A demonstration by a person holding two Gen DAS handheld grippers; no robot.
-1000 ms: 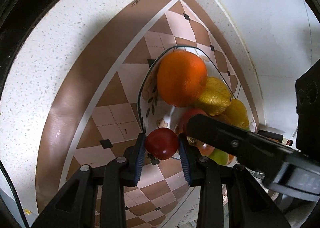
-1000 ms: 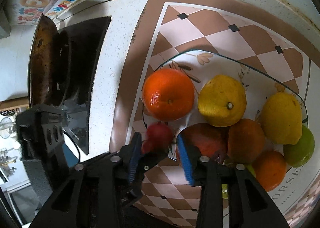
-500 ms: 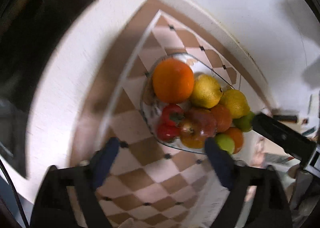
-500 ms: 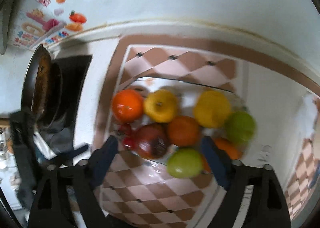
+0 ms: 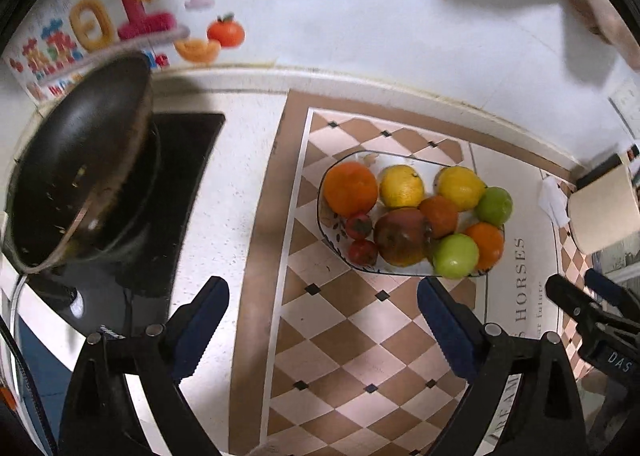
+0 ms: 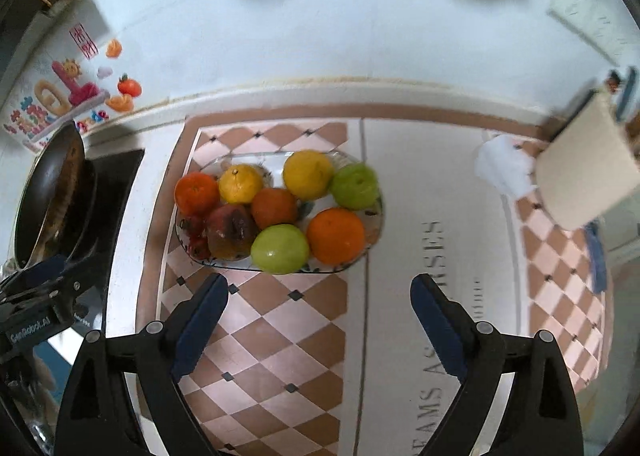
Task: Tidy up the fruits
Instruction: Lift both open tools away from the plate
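Both tools, the left tool [image 5: 323, 306] and the right tool [image 6: 319, 302], are wide open and hold nothing, near the fruit plate [image 6: 182, 234] on the bench [image 6: 400, 216].

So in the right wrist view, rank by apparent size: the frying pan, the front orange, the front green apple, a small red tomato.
1. frying pan
2. and 3. front orange and front green apple: these look alike, so no ranking between them
4. small red tomato, partly hidden behind the dark red fruit
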